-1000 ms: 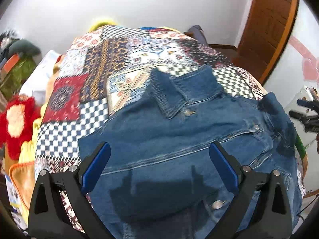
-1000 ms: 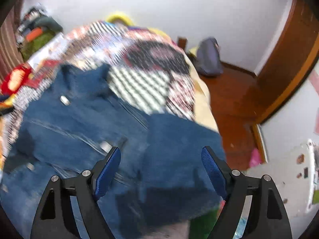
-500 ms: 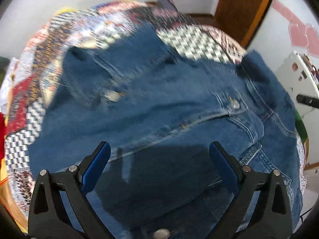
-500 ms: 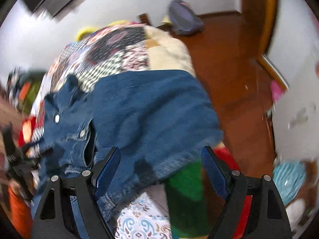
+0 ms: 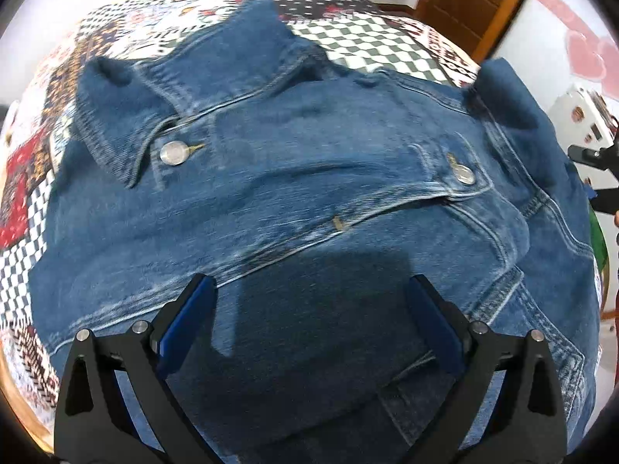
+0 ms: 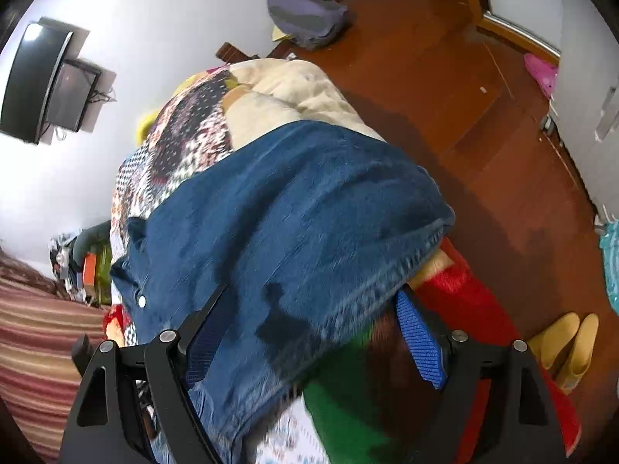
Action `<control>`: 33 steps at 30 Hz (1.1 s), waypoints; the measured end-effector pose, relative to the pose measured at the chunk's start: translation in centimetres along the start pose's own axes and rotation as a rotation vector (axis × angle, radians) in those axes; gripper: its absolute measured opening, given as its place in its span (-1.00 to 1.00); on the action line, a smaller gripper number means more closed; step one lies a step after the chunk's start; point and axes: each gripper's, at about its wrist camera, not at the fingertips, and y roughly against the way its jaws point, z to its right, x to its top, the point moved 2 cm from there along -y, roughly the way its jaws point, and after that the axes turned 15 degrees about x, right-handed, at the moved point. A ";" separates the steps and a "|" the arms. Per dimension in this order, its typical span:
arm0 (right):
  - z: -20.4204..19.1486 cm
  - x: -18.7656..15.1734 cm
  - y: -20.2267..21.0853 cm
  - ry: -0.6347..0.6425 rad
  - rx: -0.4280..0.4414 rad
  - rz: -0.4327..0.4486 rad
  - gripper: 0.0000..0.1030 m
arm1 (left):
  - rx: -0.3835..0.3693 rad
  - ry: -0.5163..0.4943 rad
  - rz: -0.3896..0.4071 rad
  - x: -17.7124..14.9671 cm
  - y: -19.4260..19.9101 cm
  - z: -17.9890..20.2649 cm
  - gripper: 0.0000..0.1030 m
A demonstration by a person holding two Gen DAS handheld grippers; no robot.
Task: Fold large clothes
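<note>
A denim jacket (image 5: 309, 201) is spread front-up, buttoned, across a patchwork quilt (image 5: 379, 44) on a bed, one sleeve (image 6: 309, 224) draped over the bed's edge above the wooden floor (image 6: 483, 116). The left gripper (image 5: 309, 324) is held over the jacket's body and the right gripper (image 6: 305, 332) over the sleeve's cuff end, both spread wide with nothing grasped. The approach to a first fold appears to be in hand; next, the cuff edge would need to be pinched and carried inward across the chest.

My jacket (image 5: 309, 178) lay on the quilt (image 5: 371, 44), collar (image 5: 185, 73) far, one sleeve (image 6: 309, 224) over the bed's right edge.
</note>
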 end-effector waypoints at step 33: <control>-25.7 -4.7 -3.5 0.501 0.171 0.072 -0.74 | -0.002 0.292 0.262 -6.4 10.9 -13.0 0.95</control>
